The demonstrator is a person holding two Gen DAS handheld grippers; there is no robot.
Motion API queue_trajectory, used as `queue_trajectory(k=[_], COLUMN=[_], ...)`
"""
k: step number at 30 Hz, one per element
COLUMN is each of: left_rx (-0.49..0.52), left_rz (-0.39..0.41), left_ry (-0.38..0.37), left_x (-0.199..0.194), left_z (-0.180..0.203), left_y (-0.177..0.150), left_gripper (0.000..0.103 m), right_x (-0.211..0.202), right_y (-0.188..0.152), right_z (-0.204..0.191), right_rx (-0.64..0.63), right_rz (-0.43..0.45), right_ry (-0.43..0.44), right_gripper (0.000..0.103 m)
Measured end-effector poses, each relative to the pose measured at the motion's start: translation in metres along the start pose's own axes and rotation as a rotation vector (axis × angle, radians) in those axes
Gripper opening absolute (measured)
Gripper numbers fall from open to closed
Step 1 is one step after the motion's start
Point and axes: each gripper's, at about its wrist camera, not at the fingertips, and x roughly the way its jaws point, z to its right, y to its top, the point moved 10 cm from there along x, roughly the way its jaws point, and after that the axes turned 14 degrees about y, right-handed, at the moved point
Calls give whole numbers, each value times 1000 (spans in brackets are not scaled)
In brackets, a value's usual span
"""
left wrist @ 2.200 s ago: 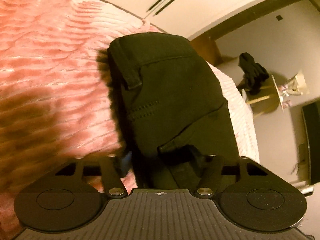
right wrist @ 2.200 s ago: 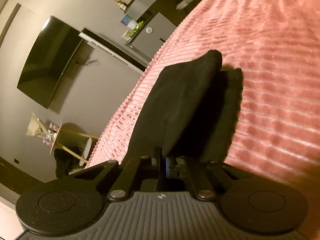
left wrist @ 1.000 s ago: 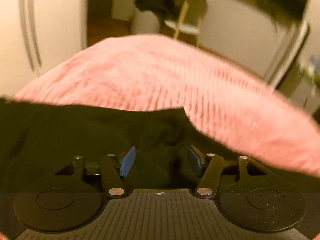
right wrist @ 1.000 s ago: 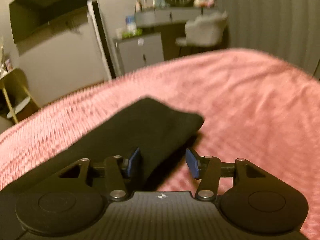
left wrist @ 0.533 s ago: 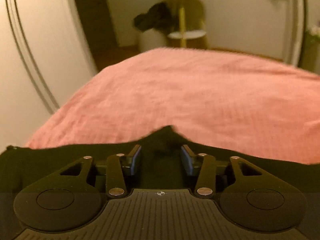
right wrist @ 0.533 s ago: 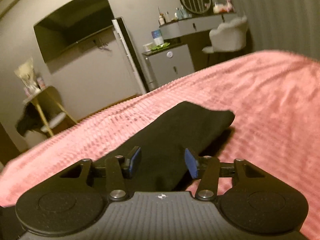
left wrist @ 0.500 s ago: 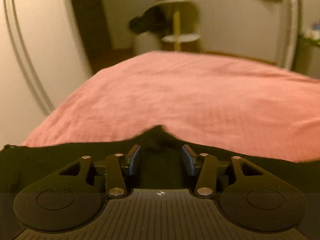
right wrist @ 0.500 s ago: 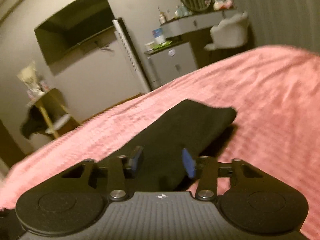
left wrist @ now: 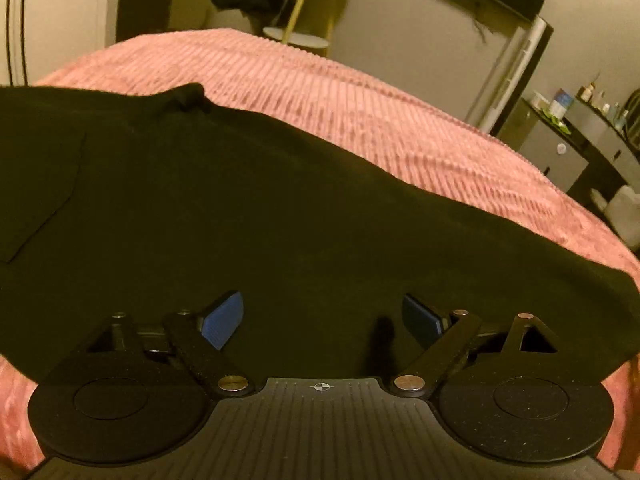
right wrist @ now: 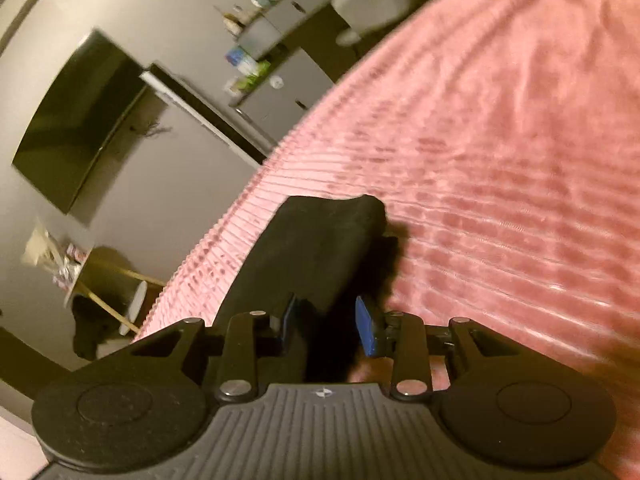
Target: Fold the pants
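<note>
The black pants [left wrist: 256, 208] lie flat on the pink ribbed bedspread [left wrist: 360, 96] and fill most of the left wrist view. My left gripper [left wrist: 322, 318] is open wide just above the cloth and holds nothing. In the right wrist view a folded leg of the pants [right wrist: 316, 248] lies near the bed's edge. My right gripper [right wrist: 326, 324] is open, its blue pads on either side of the leg's near edge, not pinching it.
The bedspread [right wrist: 500, 160] stretches to the right. Off the bed stand a yellow-legged side table [left wrist: 304, 8] with dark clothes on it, a wall TV [right wrist: 76, 120] and a grey dresser [right wrist: 280, 80].
My left gripper has opened wide and pulled back over the pants. My right gripper has tilted and drawn closer to the leg's end, its jaws still apart.
</note>
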Motion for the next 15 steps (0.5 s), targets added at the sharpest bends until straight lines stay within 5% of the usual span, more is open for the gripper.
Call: queue_trajectory(k=[3, 5, 9, 10, 14, 15], left_rx=[-18, -38, -49, -45, 9, 28], left_rz=[10, 16, 44, 51, 63, 66], left_ry=[5, 7, -33, -26, 9, 16], left_x=[0, -3, -9, -8, -4, -4], left_z=[-1, -1, 9, 11, 20, 22], left_y=[3, 2, 3, 2, -5, -6], left_gripper=[94, 94, 94, 94, 95, 95], right_x=[16, 20, -4, -7, 15, 15], right_y=[3, 8, 20, 22, 4, 1], right_z=[5, -8, -47, -43, 19, 27], right_rx=[39, -32, -11, -16, -58, -56], right_rz=[-36, -59, 29, 45, -75, -82], right_ry=[20, 17, 330, 342, 3, -11], right_gripper=[7, 4, 3, 3, 16, 13])
